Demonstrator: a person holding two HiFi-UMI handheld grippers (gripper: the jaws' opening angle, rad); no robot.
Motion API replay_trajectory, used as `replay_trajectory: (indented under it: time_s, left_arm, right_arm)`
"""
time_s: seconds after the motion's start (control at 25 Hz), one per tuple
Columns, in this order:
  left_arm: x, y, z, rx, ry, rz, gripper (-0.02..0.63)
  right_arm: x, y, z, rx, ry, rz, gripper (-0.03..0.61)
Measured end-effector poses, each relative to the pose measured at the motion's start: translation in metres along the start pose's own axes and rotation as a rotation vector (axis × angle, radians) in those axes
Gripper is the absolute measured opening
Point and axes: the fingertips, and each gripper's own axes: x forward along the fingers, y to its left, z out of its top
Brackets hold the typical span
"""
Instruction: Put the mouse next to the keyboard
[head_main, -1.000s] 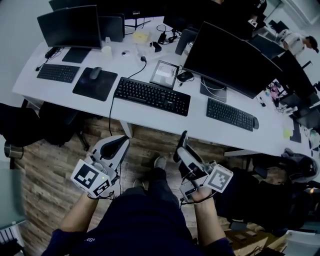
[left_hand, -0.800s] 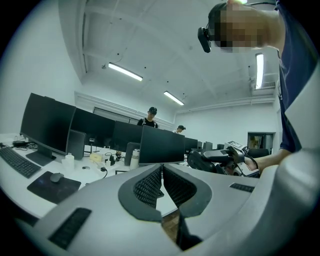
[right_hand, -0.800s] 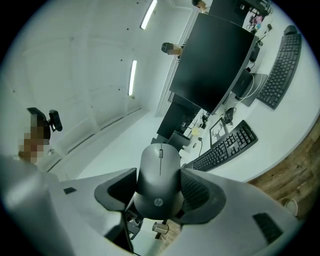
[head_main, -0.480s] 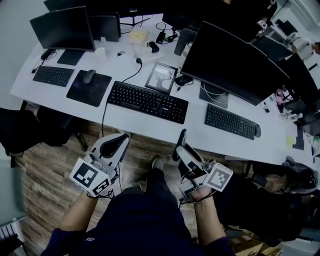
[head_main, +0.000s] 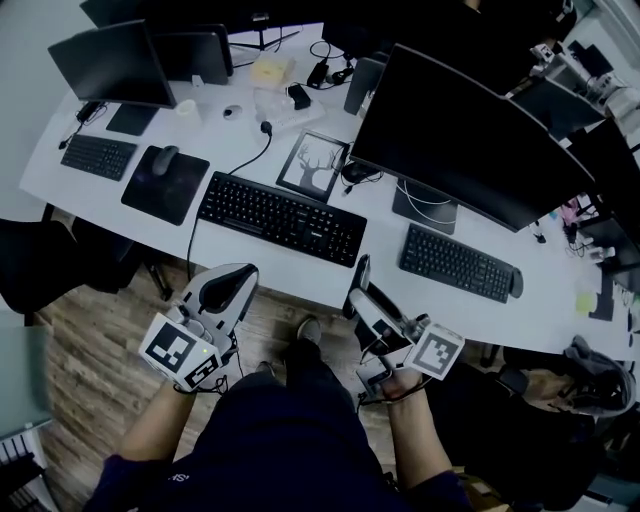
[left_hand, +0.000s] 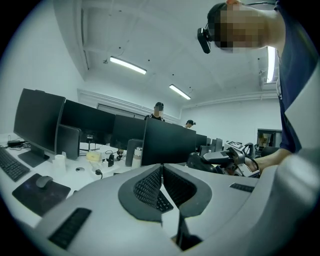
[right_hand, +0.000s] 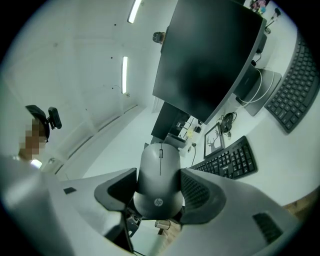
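Observation:
A grey mouse (right_hand: 159, 176) is clamped between the jaws of my right gripper (right_hand: 159, 186); in the head view the mouse (head_main: 360, 274) shows as a dark shape at the tip of that gripper (head_main: 362, 292). It hangs just before the white desk's front edge (head_main: 300, 275), between the central black keyboard (head_main: 280, 217) and the right-hand keyboard (head_main: 455, 263). From the right gripper view both the central keyboard (right_hand: 227, 160) and the right-hand keyboard (right_hand: 295, 95) are visible. My left gripper (head_main: 226, 284) is held off the desk over the floor, its pads (left_hand: 150, 186) pressed together with nothing between them.
A large dark monitor (head_main: 460, 140) stands behind the right keyboard. A tablet with a deer picture (head_main: 317, 167) lies behind the central keyboard. At far left are a second mouse (head_main: 163, 160) on a black pad, a small keyboard (head_main: 97, 157) and another monitor (head_main: 110, 62). Chairs flank the desk.
The desk has slid down and left in the head view and looks nearer. Both grippers keep almost the same place in the frame; the mouse stays held.

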Motion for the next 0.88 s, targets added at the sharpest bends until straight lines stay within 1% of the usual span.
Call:
replay_trajectory:
  time_s: [0.36, 0.44, 0.64, 0.88]
  left_arm:
    - [0.051, 0.000, 0.003, 0.005, 0.029, 0.027, 0.038]
    - [0.061, 0.000, 0.003, 0.003, 0.036, 0.028, 0.038]
    - [0.083, 0.003, -0.001, -0.004, 0.052, 0.029, 0.038]
    - [0.101, 0.011, -0.003, -0.005, 0.069, 0.034, 0.038]
  right_arm:
    - [-0.002, -0.035, 0.049, 0.019, 0.012, 0.002, 0.279]
    - [-0.002, -0.041, 0.059, 0.009, 0.013, 0.004, 0.279]
    - [-0.003, -0.064, 0.072, 0.040, 0.015, -0.022, 0.279]
    - [0.000, -0.087, 0.087, 0.020, 0.027, -0.055, 0.279]
